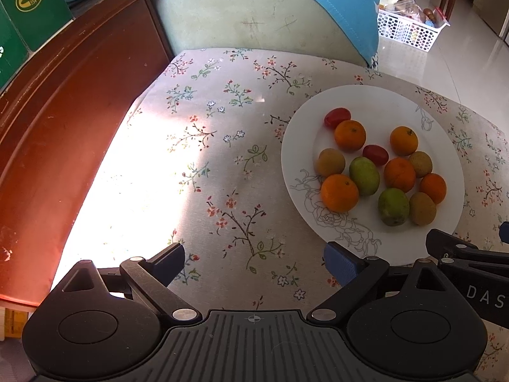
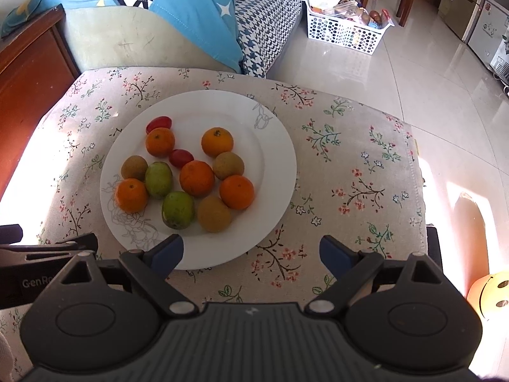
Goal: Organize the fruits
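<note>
- white plate (image 2: 273, 146) on floral-clothed bench (image 2: 350, 165), holding five oranges, three brown kiwis, two green fruits, two red tomatoes, loosely clustered.
- blue cushion (image 2: 197, 16) and sofa behind bench; perforated white basket (image 2: 343, 33) on tiled floor beyond; wooden cabinet (image 1: 63, 127) at left edge.
- left hand-held gripper (image 1: 254, 259) tilted steeply down over bare cloth, jaws wide apart, nothing between.
- right hand-held gripper (image 2: 251, 251) angled down at plate's near rim, jaws wide apart, empty.
- near green fruit (image 2: 178, 210) lying with long axis roughly toward camera; tomato (image 2: 159, 123) lengthwise across.
</note>
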### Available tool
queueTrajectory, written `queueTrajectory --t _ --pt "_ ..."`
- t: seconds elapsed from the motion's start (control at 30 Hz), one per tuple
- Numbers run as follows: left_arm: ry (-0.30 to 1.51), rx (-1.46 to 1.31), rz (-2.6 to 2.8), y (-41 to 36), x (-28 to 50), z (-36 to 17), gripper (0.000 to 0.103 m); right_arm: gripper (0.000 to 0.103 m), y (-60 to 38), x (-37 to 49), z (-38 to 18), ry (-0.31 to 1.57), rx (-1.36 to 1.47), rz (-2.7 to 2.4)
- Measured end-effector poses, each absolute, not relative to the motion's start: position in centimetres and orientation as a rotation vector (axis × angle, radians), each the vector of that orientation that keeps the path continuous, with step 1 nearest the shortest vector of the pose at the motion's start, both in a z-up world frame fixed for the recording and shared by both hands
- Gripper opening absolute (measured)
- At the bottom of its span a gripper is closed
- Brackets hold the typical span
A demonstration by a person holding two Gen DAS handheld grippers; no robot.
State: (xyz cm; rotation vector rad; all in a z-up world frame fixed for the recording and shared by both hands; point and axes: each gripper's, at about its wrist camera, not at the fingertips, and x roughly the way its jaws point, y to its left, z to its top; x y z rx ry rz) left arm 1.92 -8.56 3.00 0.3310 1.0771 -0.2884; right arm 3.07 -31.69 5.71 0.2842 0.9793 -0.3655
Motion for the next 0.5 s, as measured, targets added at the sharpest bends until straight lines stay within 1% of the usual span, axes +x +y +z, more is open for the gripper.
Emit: queueTrajectory --t 0.5 --pt "1.100 0.345 -0.277 -8.40 2.23 2.46 0.096 0.092 -31.24 3.32 5.31 1.000 0.249 -0.346"
